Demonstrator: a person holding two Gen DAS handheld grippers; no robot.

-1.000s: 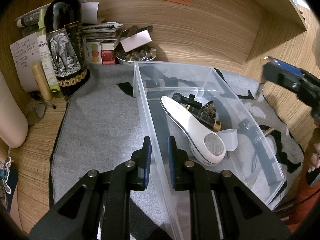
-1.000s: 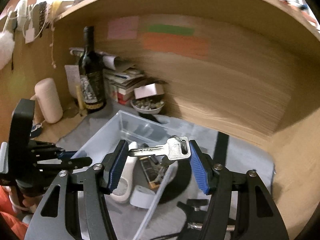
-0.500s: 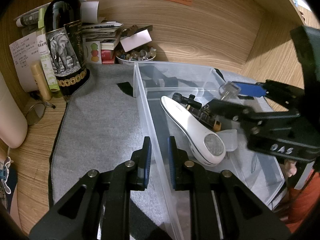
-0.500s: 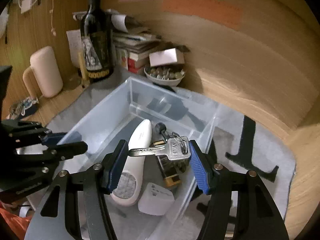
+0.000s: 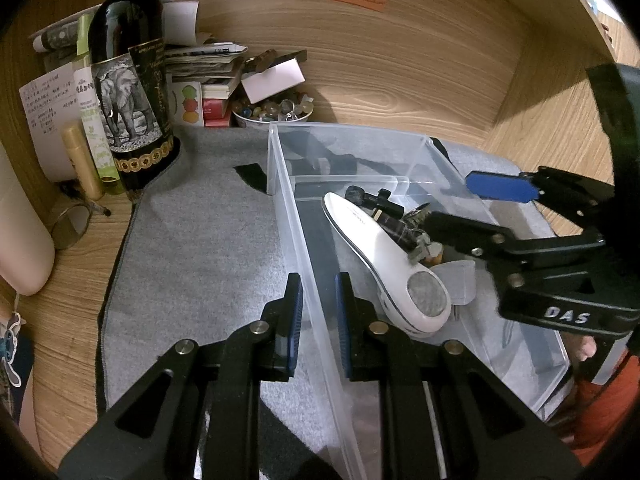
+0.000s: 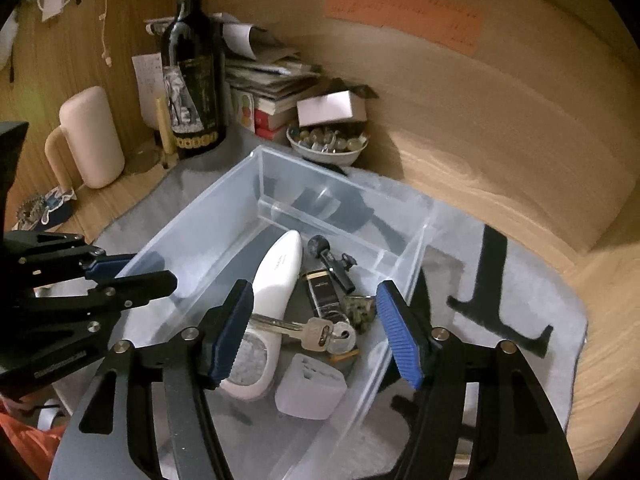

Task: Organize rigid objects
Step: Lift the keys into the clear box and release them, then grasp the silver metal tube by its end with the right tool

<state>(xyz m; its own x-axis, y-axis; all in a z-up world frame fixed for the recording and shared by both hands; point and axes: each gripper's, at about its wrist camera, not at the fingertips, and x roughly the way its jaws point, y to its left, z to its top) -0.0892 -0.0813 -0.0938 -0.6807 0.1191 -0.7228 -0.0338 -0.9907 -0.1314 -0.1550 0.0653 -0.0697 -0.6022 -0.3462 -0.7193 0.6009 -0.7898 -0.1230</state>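
A clear plastic bin (image 5: 304, 240) (image 6: 216, 216) stands on a grey mat. In it lie a white lint shaver (image 5: 384, 252) (image 6: 276, 280), a black and gold lighter (image 6: 322, 292), a small black part (image 6: 332, 258), a white plug adapter (image 6: 310, 392) and a silver key on a ring (image 6: 316, 330). My right gripper (image 6: 316, 328) (image 5: 472, 204) is open above the bin, with the key loose between its jaws. My left gripper (image 5: 316, 312) (image 6: 132, 272) is shut on the bin's near left wall.
A dark wine bottle (image 5: 132, 92) (image 6: 196, 80), a stack of books and papers (image 5: 204, 76), a bowl of stones (image 5: 276, 110) (image 6: 328, 144) and a cream mug (image 6: 90, 136) stand along the wooden back wall. Black shapes (image 6: 492, 280) lie on the mat at the right.
My right gripper came down over the bin and opened. The key has left its fingers and sits lower, among the things in the bin. The left gripper has not moved.
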